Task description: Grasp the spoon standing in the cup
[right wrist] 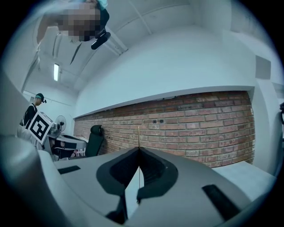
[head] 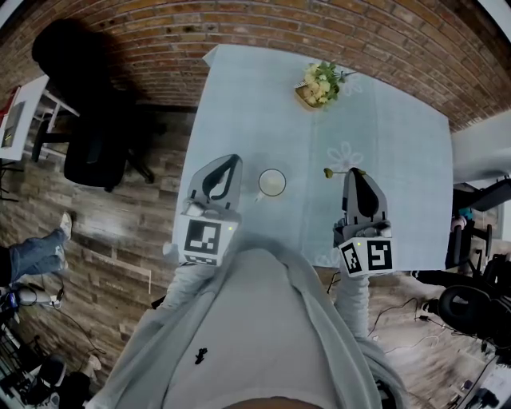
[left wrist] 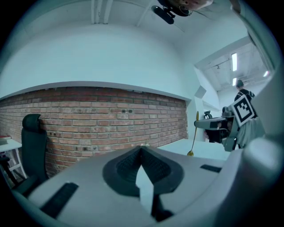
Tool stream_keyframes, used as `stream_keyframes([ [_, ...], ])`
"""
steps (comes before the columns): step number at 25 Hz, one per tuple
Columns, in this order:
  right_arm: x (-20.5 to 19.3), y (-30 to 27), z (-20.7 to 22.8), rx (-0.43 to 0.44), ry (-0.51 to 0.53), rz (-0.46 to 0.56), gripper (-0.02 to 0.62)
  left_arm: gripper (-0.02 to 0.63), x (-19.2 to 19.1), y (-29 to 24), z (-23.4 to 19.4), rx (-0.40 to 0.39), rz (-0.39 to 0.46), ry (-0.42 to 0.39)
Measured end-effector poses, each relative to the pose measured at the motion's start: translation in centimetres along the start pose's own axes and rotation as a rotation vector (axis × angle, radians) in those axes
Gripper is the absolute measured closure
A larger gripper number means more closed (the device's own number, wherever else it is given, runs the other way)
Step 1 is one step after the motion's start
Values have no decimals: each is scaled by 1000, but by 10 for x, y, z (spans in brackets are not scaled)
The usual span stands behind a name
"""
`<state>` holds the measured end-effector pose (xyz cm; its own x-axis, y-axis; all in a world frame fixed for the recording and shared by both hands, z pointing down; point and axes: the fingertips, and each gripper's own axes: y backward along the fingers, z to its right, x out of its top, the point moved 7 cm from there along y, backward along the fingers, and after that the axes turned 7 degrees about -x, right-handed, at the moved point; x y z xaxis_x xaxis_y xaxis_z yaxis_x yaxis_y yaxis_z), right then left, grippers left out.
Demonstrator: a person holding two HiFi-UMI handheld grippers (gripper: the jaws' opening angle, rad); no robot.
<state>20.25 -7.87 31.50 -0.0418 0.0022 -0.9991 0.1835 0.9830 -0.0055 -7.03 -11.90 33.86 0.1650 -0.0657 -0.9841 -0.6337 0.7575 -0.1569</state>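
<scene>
A white cup (head: 271, 182) stands on the pale blue tablecloth (head: 263, 112), with nothing sticking out of it. My right gripper (head: 350, 172) is to the right of the cup and is shut on a thin gold spoon (head: 329, 172). In the left gripper view the spoon (left wrist: 194, 137) hangs upright, bowl down, from the right gripper (left wrist: 198, 125) above the table. In the right gripper view its handle (right wrist: 138, 133) rises between the closed jaws of the right gripper (right wrist: 139, 149). My left gripper (head: 235, 161) is just left of the cup; its tips (left wrist: 142, 147) meet on nothing.
A small basket of yellow and white flowers (head: 321, 84) sits at the far side of the table. A black office chair (head: 89, 152) stands on the wooden floor to the left, before the brick wall (head: 239, 24). Cables and gear (head: 463, 303) lie at the right.
</scene>
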Motion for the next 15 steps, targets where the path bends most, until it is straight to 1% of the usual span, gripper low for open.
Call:
stream_keyframes([
  [12, -1, 4, -1, 11, -16, 5, 577, 588, -2, 1, 2, 5, -14, 1],
  [15, -1, 3, -1, 12, -33, 6, 577, 588, -2, 1, 2, 13, -18, 17],
])
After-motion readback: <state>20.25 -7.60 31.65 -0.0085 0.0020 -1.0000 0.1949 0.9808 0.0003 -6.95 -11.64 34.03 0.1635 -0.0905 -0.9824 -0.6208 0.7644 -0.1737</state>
